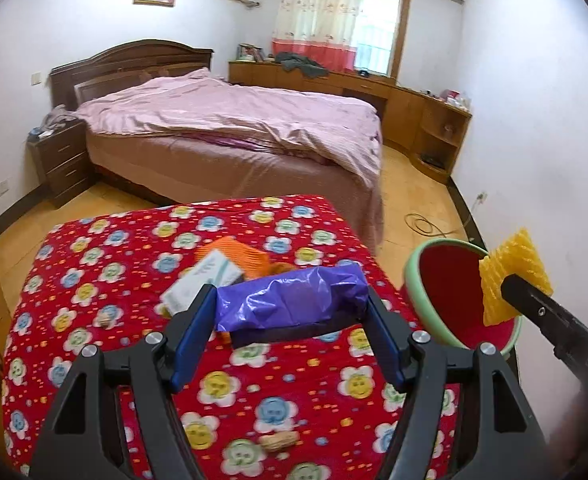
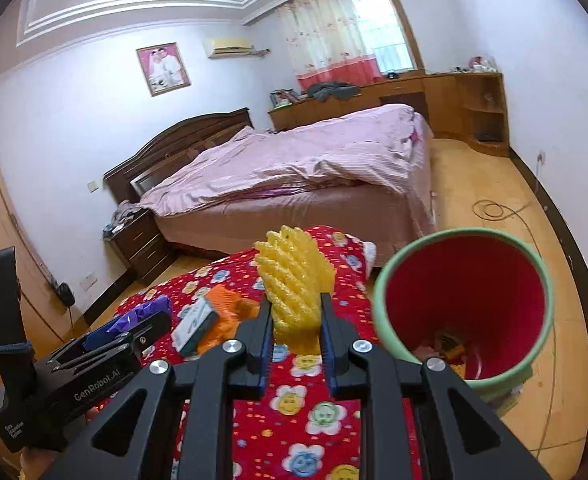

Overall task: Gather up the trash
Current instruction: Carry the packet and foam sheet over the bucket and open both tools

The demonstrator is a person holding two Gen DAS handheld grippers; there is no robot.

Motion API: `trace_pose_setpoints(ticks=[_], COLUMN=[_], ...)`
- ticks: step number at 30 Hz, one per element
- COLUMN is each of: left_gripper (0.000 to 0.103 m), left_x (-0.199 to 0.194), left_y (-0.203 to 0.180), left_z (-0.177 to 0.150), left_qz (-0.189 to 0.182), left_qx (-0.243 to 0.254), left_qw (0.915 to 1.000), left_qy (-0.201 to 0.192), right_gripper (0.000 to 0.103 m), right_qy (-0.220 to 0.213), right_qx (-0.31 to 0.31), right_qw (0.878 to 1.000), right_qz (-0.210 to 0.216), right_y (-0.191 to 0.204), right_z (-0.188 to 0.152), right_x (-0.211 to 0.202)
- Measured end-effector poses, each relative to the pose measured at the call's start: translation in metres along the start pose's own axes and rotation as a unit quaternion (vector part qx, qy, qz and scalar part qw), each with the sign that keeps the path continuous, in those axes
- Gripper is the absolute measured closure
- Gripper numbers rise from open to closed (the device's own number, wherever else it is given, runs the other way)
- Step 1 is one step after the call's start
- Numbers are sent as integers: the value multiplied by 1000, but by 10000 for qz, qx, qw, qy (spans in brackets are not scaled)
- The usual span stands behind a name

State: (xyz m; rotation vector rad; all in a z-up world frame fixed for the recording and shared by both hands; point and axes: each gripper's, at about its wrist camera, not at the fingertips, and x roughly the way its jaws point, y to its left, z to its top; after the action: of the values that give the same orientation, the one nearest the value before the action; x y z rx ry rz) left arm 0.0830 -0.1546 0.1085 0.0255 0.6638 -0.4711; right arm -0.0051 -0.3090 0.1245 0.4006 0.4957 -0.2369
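Note:
A crumpled purple plastic bag (image 1: pixel 294 296) spans the blue pads of my left gripper (image 1: pixel 292 320), which is shut on it above the red flowered table (image 1: pixel 134 232). In the right wrist view that left gripper (image 2: pixel 134 328) and the purple bag (image 2: pixel 142 312) show at the left. My right gripper (image 2: pixel 295 320) is shut on a yellow foam net (image 2: pixel 294 280), just left of the red bin with a green rim (image 2: pixel 381 312). From the left wrist view, the right gripper (image 1: pixel 509 280) holds the yellow net (image 1: pixel 513 268) at the bin (image 1: pixel 453 292) opening.
A white box (image 1: pixel 204 280) and an orange foam net (image 1: pixel 242 256) lie on the table behind the purple bag, and a peanut (image 1: pixel 280 440) lies near the front. Some scraps (image 2: pixel 449 348) sit in the bin. A bed (image 1: pixel 234 132) stands beyond the table, with a cable (image 2: pixel 489 208) on the floor.

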Motion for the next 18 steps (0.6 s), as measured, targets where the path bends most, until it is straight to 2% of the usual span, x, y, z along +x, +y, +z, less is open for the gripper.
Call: trace_pose_setpoints(ticks=[11,18], left_gripper=[31,31], left_x=[40,66], left_y=[-61,-96], left_z=[-2,-4], left_qz=[-212,-650], left_qx=[497,690], left_qw=[9980,9947], left_qy=[318,405], right_gripper=[81,81], right_qy=[169,248], right_qx=[570,885], right_qw=[9979,9941], right_qz=[-270,-576], right_y=[-71,-114], right_z=[-13,-19], right_x=[4,15])
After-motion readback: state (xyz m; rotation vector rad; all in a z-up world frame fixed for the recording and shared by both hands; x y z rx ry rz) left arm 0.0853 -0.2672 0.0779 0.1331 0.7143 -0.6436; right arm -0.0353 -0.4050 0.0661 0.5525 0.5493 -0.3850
